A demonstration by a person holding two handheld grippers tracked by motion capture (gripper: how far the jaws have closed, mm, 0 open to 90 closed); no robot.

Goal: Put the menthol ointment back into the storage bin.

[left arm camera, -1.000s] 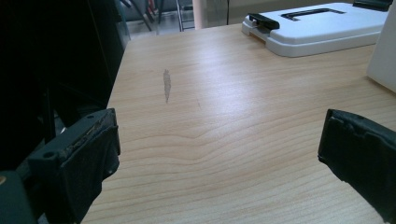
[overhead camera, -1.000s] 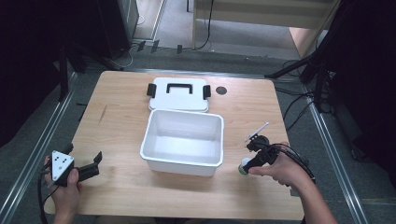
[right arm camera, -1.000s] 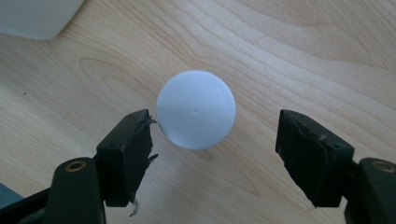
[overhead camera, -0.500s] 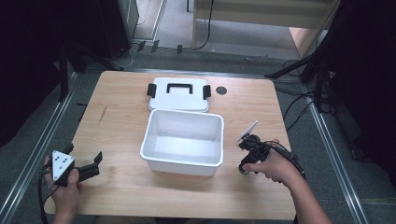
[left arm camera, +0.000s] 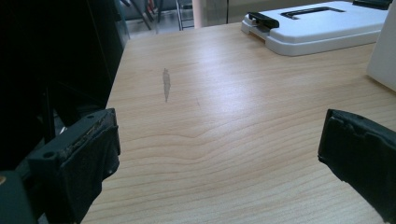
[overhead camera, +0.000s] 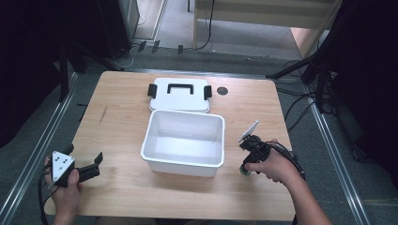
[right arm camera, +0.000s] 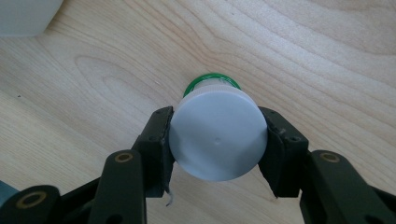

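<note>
Two grippers work at opposite ends of the wooden table [overhead camera: 122,108]. The right gripper [right arm camera: 215,140], at the lower right of the high view, comes straight down on a small bottle [right arm camera: 215,135] with a white screw cap and a green band just under it. The bottle stands upright on the bare wood, near the right side of the open white storage box [overhead camera: 184,140], which sits at the centre of the frame. The top-down approach suits an upright bottle: the cap is the widest part on offer, and gripping it from above leaves the way clear to lift the bottle over the box's rim. In the right gripper view the fingers [right arm camera: 156,140] sit against the two sides of the cap, pinching it, though whether they press firmly or merely touch is hard to judge.

The box's lid [overhead camera: 179,93], with its black handle and latches, lies flat behind the box at the upper centre, out of the way, so the box is probably where the bottle is meant to go.

The left gripper [left arm camera: 219,154] rests low at the lower left of the high view, well apart from the box. Its fingers are spread wide over bare wood, holding and touching nothing.
</note>
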